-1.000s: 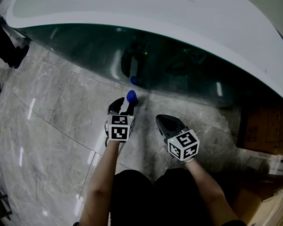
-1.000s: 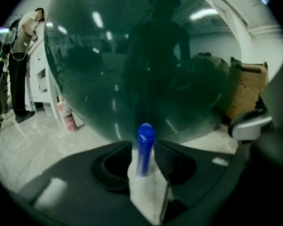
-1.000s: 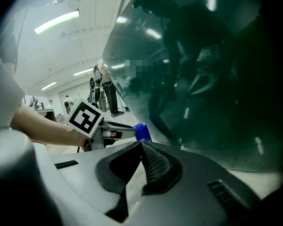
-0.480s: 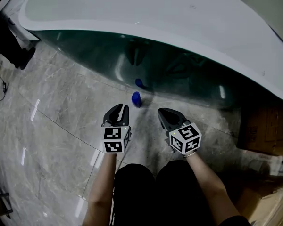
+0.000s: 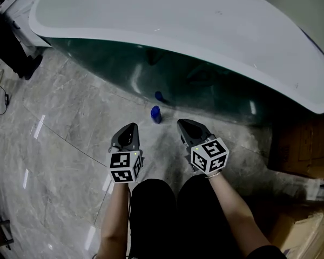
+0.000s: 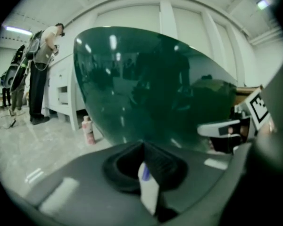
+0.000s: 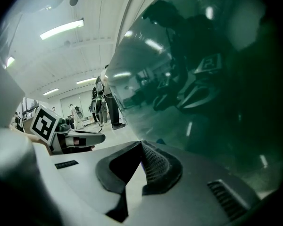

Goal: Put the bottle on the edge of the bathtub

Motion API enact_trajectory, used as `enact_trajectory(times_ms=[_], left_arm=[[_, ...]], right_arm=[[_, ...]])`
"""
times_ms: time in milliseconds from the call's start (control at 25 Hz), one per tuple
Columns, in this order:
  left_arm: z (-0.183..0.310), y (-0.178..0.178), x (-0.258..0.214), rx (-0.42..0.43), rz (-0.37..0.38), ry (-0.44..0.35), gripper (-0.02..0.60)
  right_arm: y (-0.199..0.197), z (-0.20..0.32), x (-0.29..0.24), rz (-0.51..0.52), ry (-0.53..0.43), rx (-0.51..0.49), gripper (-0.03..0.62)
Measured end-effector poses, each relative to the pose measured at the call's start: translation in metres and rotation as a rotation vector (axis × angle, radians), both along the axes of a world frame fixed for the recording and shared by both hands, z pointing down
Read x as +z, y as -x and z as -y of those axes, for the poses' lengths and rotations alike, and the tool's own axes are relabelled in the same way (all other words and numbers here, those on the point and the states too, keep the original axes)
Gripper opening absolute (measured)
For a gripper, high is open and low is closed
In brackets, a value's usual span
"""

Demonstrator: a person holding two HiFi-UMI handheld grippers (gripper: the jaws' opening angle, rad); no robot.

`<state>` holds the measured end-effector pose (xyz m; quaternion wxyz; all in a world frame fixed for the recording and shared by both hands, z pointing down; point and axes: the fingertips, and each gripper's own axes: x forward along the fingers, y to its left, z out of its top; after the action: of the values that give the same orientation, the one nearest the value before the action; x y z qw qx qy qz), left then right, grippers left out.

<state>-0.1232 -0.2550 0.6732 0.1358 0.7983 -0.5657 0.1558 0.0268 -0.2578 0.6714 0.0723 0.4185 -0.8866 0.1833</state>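
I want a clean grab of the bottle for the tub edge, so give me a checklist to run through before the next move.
1. The bottle stands upright: ok, on the floor beside the tub's dark side, blue cap up.
2. The left gripper is open for the grab: not ok, its jaws have just closed with nothing between them.
3. The right gripper is free: ok, shut and empty.
4. Way from the grippers to the bottle: ok, only bare floor between them.
5. The tub edge has room: ok, nothing shows on the white rim.
6. Cap screwed tight: cannot tell.
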Motion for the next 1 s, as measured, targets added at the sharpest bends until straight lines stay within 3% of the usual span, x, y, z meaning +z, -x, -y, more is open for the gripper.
enact_trajectory(times_ms=[1000], left_arm=[[-0.006,0.001,-0.005,-0.054,-0.065,-0.021,0.008]], right_arm=[[0.014,-0.006,-0.003,-0.029,-0.035,-0.025,0.0]])
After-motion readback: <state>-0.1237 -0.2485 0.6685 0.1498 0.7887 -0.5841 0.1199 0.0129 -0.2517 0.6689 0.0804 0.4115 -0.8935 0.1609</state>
